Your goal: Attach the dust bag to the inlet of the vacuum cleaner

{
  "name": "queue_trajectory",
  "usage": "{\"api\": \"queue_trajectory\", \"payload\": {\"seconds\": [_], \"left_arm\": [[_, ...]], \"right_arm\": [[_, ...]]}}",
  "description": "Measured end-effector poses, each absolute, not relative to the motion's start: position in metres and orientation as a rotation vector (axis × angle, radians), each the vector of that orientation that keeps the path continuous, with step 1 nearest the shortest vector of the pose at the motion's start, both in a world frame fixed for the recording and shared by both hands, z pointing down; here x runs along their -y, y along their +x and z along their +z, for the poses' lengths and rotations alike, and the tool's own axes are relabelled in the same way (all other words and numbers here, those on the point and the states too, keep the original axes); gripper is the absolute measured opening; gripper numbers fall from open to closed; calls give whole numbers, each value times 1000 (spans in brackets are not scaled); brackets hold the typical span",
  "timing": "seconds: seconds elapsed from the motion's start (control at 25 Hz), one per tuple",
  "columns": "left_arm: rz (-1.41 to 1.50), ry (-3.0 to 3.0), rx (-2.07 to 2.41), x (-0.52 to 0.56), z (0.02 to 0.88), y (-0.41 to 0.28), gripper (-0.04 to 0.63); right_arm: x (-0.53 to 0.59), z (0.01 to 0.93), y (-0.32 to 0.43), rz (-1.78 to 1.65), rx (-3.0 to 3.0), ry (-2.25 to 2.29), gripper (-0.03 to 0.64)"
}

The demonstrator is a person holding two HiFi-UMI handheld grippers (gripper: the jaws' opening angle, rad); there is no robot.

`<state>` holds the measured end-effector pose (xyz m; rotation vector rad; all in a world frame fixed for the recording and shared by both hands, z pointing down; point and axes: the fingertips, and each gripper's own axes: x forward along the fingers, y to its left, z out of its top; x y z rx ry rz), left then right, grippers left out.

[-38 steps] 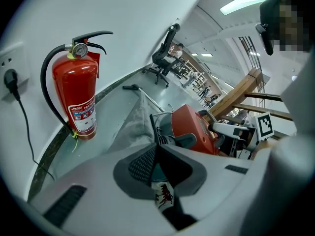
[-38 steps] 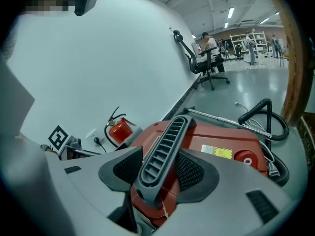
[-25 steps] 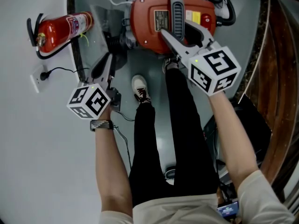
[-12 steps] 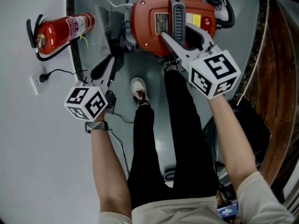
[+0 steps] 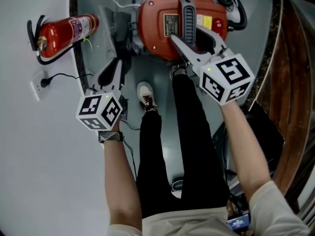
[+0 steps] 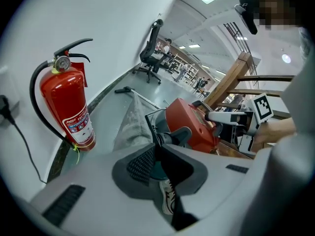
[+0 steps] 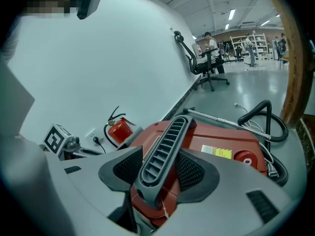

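1. We see the red vacuum cleaner (image 5: 153,31) on the floor by the person's feet. Its grey handle (image 5: 186,11) runs along the top.
2. The right gripper (image 5: 189,36) is on that handle. In the right gripper view both pads sit against the handle's (image 7: 165,151) sides, so the jaws are clamped on it with only the handle between them.
3. The left gripper (image 5: 118,63) points at the vacuum's left side. In the left gripper view the jaw tips (image 6: 156,149) meet, leaving only a small window behind them that shows floor and a shoe (image 6: 167,200). We can't tell if anything thin is nipped at the tips.
4. The dust bag (image 6: 130,124), grey cloth, lies on the floor at the vacuum's left side. Its collar end is right up at the black inlet (image 6: 174,135). We can't tell from either view whether it's seated.
5. In the head view the bag (image 5: 109,26) lies between the vacuum and the wall strip. The inlet (image 5: 129,45) is just beyond the left jaw tips.
6. A fire extinguisher (image 5: 64,31) stands by the wall, left of the bag and apart from it. A wall socket (image 5: 39,82) with a plug in it is near it.
7. A black hose (image 7: 266,117) is coiled at the vacuum's far right.
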<state>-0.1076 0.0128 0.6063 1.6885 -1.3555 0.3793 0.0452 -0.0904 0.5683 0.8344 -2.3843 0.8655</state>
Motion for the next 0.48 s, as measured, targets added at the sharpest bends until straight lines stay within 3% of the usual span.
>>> {"api": "queue_trajectory", "payload": {"seconds": [0.48], "left_arm": [[625,1644,1510,-11,611,-106,48]], "right_arm": [[90,568,46,872,2384,828,211]]}}
